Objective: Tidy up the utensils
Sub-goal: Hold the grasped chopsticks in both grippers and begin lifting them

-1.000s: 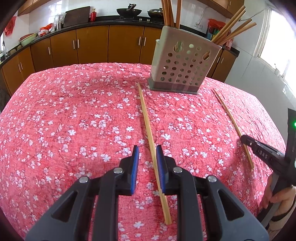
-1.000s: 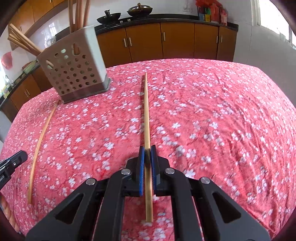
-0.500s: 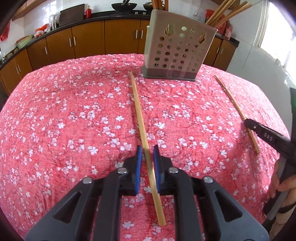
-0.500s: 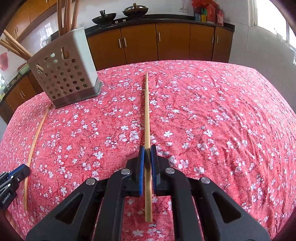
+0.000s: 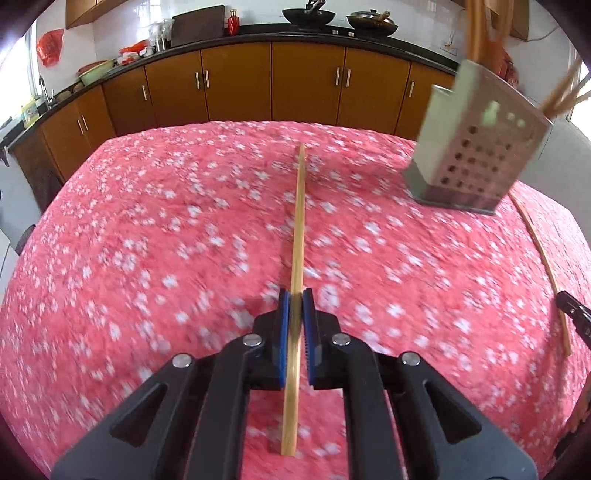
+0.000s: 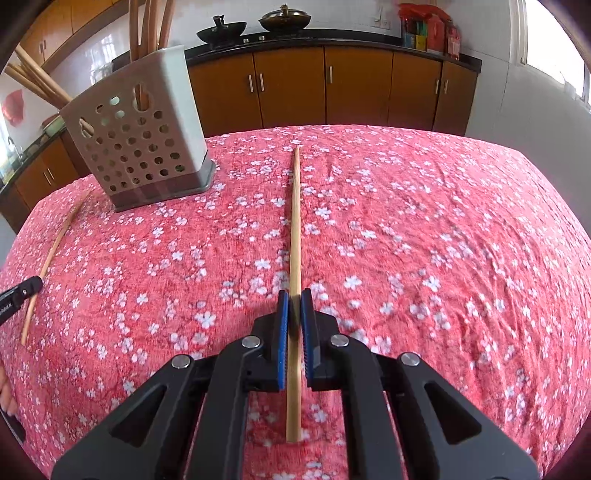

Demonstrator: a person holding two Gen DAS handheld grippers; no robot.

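My left gripper (image 5: 294,299) is shut on a long wooden chopstick (image 5: 298,229) that points away over the red floral tablecloth (image 5: 147,240). My right gripper (image 6: 294,299) is shut on another wooden chopstick (image 6: 295,221), which points the same way. The grey perforated utensil holder (image 5: 476,155) stands at the right in the left wrist view, and at the left in the right wrist view (image 6: 136,136), with several chopsticks in it. Each view shows the other gripper's chopstick at its edge (image 5: 543,254) (image 6: 51,251).
Brown kitchen cabinets (image 6: 332,88) with a black counter run along the back. Woks (image 5: 310,14) sit on the stove. The table drops off at the rounded cloth edges. A window is bright at the right.
My left gripper closed on its chopstick and swung left, so the holder moved to the right of its view. My right gripper kept its grip and came slightly lower and closer.
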